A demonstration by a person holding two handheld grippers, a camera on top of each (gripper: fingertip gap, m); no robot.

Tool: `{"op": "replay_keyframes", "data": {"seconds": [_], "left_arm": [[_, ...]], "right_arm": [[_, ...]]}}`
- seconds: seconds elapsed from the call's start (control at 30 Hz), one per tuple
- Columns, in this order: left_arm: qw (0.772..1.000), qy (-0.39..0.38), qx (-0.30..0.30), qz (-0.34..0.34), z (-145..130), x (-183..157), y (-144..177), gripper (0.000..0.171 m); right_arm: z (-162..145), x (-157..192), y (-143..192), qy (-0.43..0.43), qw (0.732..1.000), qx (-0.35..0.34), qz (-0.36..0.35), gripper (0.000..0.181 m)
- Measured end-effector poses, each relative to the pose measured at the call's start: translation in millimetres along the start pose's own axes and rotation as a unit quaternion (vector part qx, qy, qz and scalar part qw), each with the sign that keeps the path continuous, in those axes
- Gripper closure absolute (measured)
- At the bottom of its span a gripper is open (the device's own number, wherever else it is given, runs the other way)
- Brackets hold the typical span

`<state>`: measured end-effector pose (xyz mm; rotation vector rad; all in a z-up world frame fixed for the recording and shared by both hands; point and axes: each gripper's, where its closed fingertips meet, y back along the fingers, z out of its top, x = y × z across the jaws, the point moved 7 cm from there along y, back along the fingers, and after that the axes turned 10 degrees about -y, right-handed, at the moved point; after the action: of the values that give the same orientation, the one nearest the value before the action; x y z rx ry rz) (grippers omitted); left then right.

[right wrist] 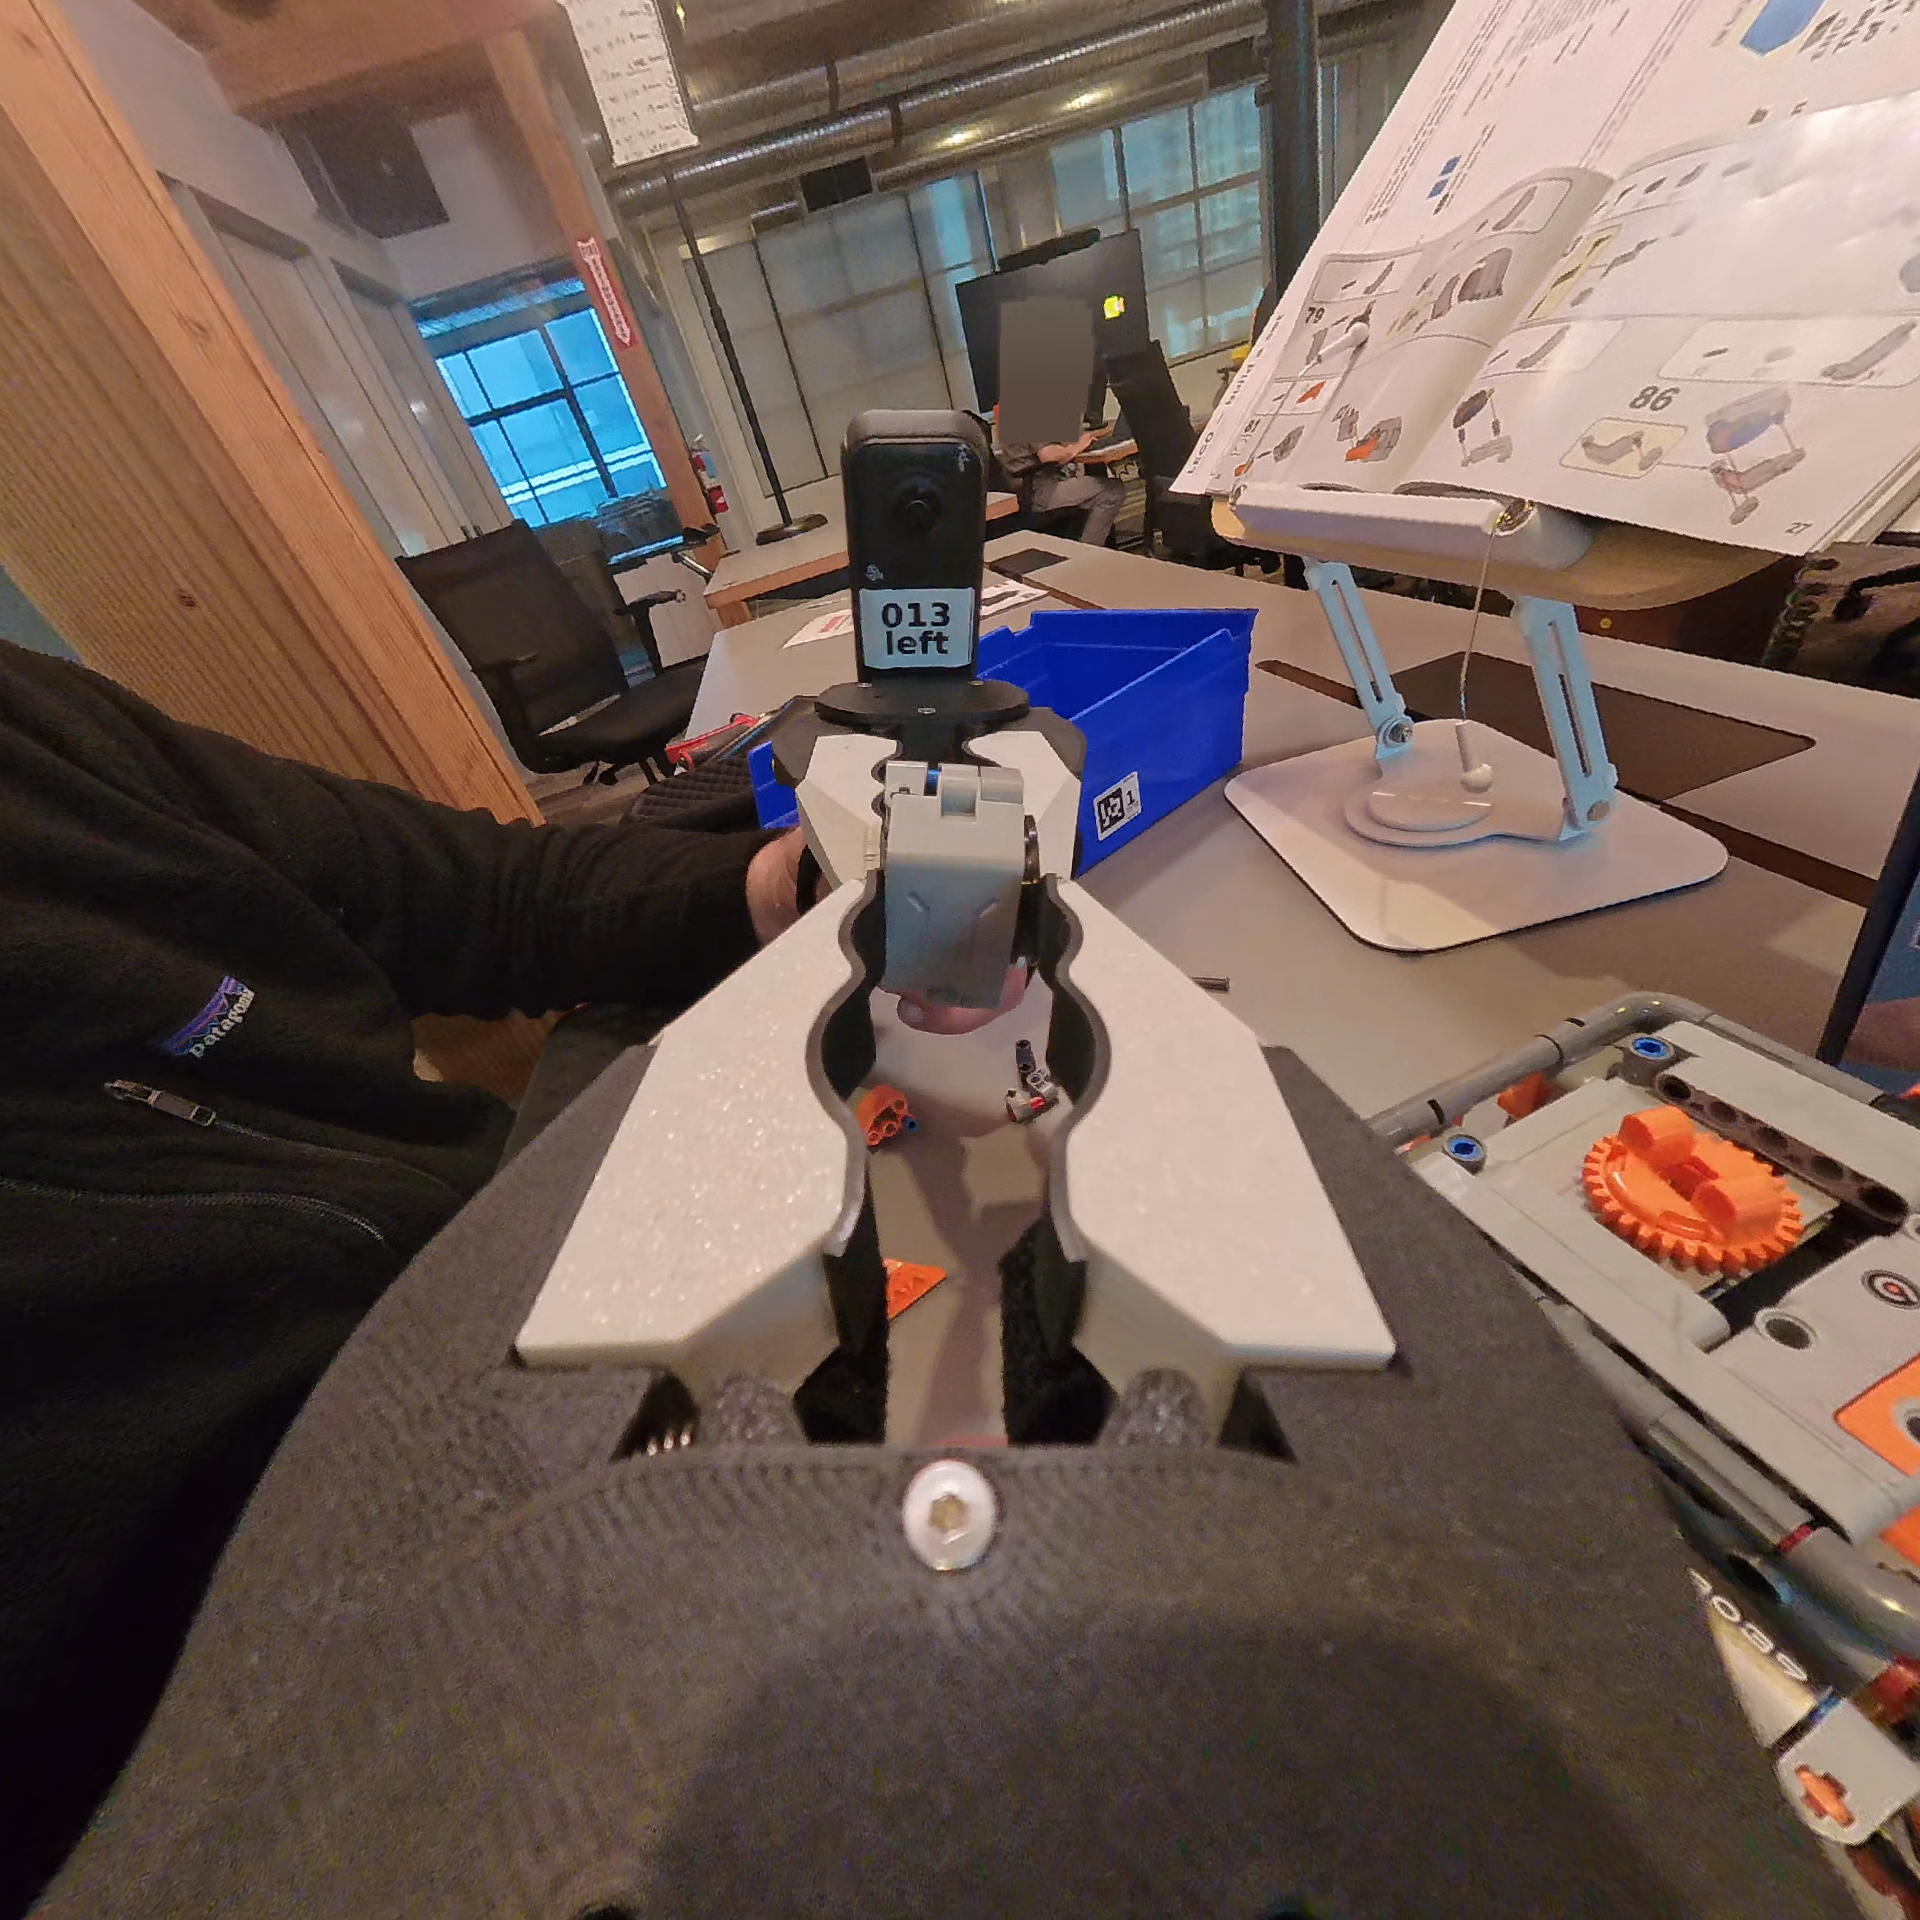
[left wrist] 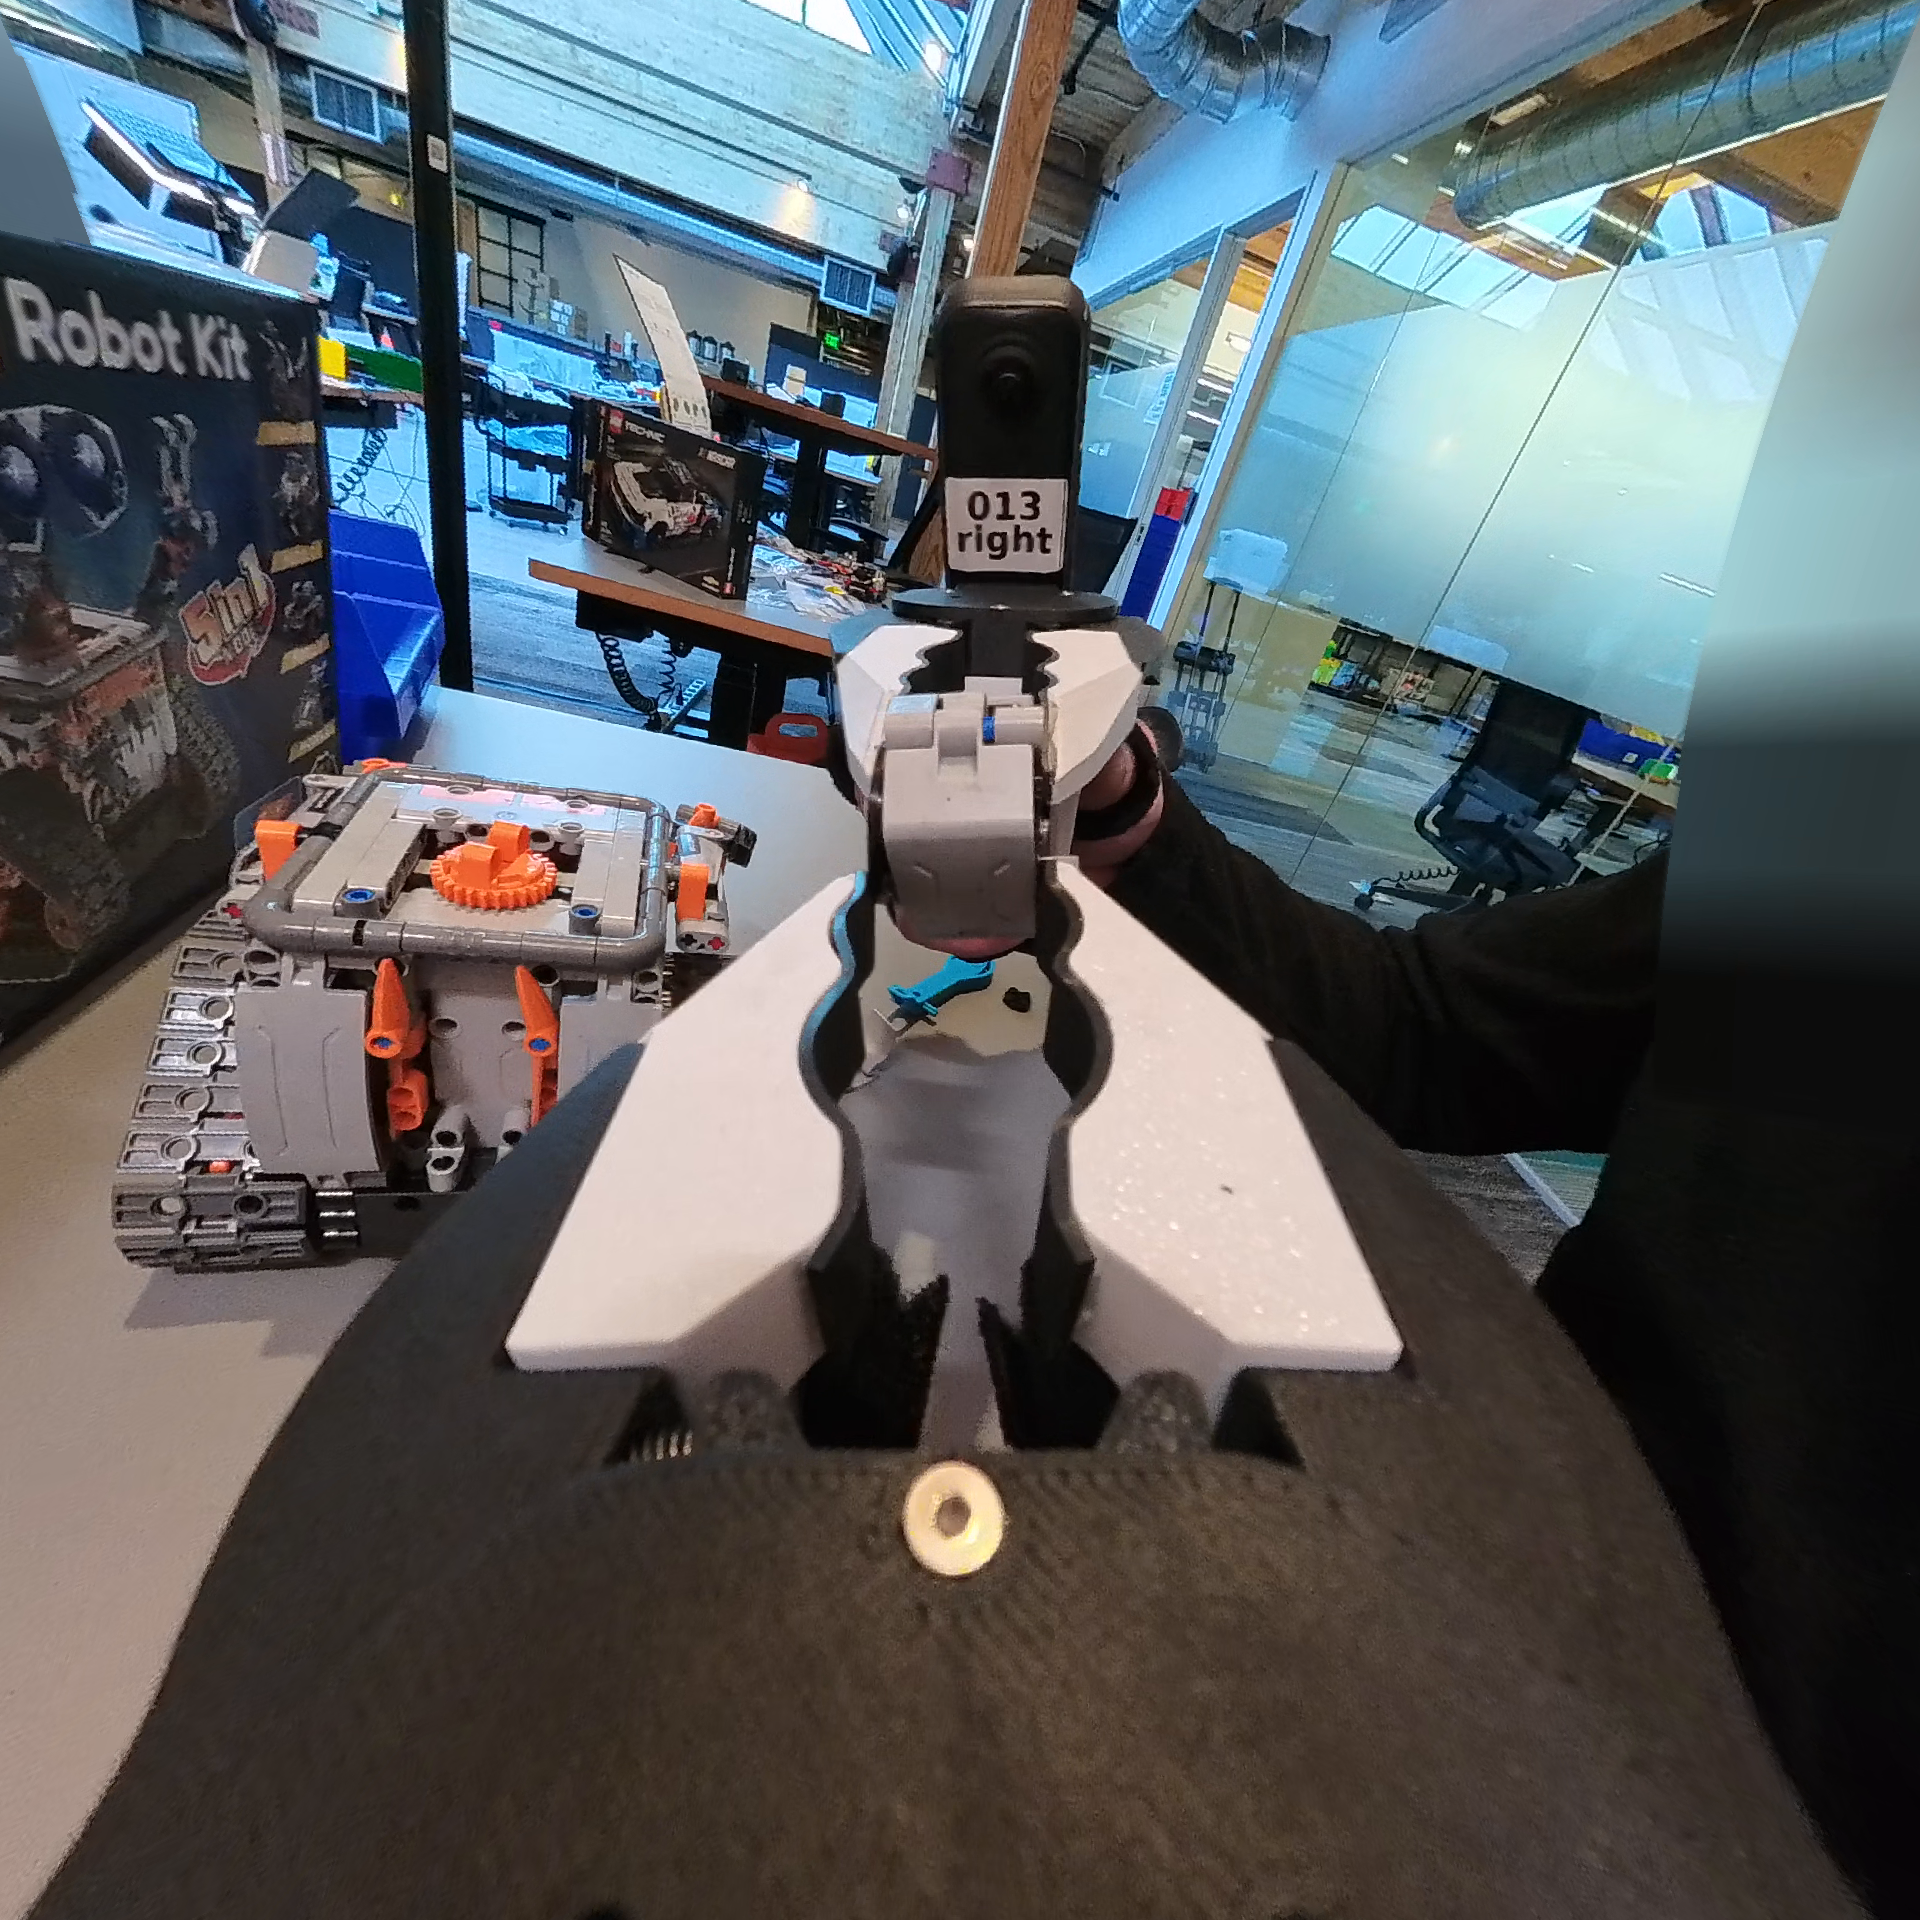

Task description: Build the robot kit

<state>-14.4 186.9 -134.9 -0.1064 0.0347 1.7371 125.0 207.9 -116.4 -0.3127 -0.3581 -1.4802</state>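
Observation:
A grey brick assembly with a hinged top (left wrist: 961, 831) is held in the air between the two grippers, which face each other. My left gripper (left wrist: 956, 899) is shut on its near end. The right gripper (left wrist: 971, 717) shows beyond it, clamped on the far end. In the right wrist view, my right gripper (right wrist: 951, 920) is shut on the same grey assembly (right wrist: 951, 894), with the left gripper (right wrist: 935, 784) behind it. A grey and orange tracked brick robot (left wrist: 416, 997) stands on the table to the left of the left gripper; it also shows in the right wrist view (right wrist: 1683, 1247).
Small loose parts lie on the grey table under the grippers: a blue piece (left wrist: 940, 987), an orange piece (right wrist: 883, 1117), a small dark piece (right wrist: 1032, 1091). A kit box (left wrist: 135, 582), a blue bin (right wrist: 1132, 707) and a booklet on a stand (right wrist: 1558, 312) stand around. My two grippers' fingertips are within a few centimetres of each other.

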Motion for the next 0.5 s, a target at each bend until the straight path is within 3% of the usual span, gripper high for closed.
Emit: {"op": "replay_keyframes", "data": {"seconds": [0.33, 0.5], "left_arm": [[1.0, 0.011, 0.008, -0.016, -1.9, -1.6, -0.9, 0.143], [1.0, -0.026, 0.013, -0.003, -2.9, -0.5, 0.4, 0.141]], "right_arm": [[-0.7, 1.1, -0.2, 0.001, 1.0, 0.005, 0.014, 0.155], [-2.0, 3.7, -1.5, 0.057, 0.998, 0.02, -0.017, 0.155]]}}
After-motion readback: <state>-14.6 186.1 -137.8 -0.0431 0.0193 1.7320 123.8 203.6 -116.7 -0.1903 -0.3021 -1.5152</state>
